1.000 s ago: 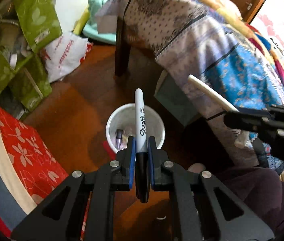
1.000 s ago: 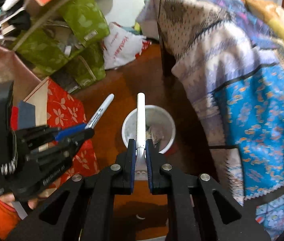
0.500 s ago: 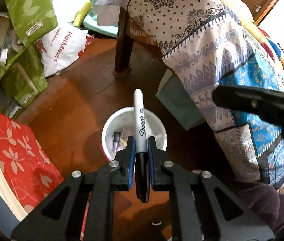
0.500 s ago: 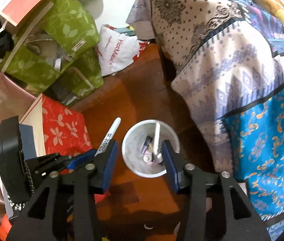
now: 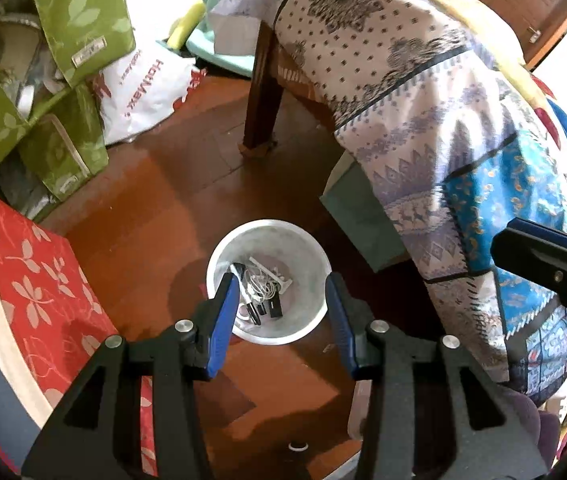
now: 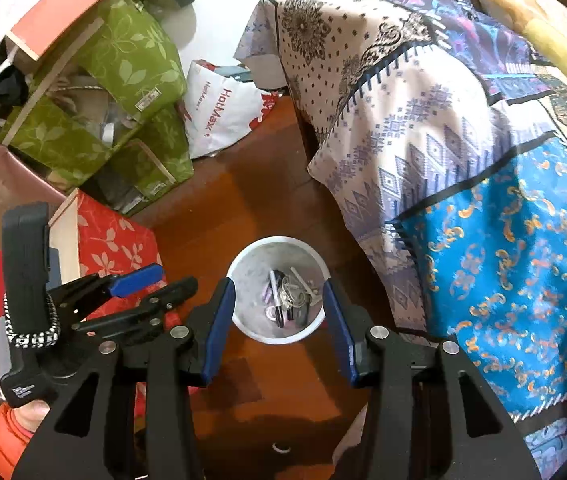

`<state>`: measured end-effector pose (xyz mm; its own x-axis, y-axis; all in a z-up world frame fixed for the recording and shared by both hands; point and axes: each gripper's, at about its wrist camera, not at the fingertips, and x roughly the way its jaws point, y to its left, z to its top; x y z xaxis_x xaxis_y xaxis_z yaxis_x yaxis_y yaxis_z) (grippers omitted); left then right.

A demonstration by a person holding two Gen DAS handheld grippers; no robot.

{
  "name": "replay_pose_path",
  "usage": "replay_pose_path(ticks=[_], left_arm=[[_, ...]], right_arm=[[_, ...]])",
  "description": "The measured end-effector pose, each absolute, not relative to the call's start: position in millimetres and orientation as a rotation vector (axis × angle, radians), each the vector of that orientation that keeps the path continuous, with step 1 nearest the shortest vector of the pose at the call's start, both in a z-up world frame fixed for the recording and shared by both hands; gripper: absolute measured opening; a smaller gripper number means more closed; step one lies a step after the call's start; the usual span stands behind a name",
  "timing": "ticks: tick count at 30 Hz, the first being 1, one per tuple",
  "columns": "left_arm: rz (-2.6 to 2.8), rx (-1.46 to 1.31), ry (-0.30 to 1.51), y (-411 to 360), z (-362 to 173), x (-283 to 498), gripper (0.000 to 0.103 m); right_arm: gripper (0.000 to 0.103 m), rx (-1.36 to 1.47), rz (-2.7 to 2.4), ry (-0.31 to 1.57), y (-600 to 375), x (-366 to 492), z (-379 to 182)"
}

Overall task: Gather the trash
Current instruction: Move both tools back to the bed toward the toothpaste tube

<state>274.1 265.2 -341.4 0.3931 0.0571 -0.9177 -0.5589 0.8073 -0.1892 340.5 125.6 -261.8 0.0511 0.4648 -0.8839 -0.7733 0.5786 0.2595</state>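
- My left gripper (image 5: pixel 279 294) is released above the white bin (image 5: pixel 219 256), trash inside.
- My right gripper (image 6: pixel 279 296) is released too; only its view shows the pink box (image 6: pixel 79 4).

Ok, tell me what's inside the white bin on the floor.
Inside the white bin: a black marker, tangled white cord, a white stick and small dark pieces. Anything beneath that pile is hidden.
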Motion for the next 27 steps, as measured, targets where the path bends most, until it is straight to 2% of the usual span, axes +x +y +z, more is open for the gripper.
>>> replay_pose_path(ticks=[16,27], left_arm=[[0.371,-0.384,0.874,195,-208,258,0.043],[0.245,-0.276,0.768,108,-142,298,0.043]], right_arm=[[0.042,-0.198,0.939,0.966,37,330,-166],[0.042,-0.122,0.819,0.799,-60,341,-111]])
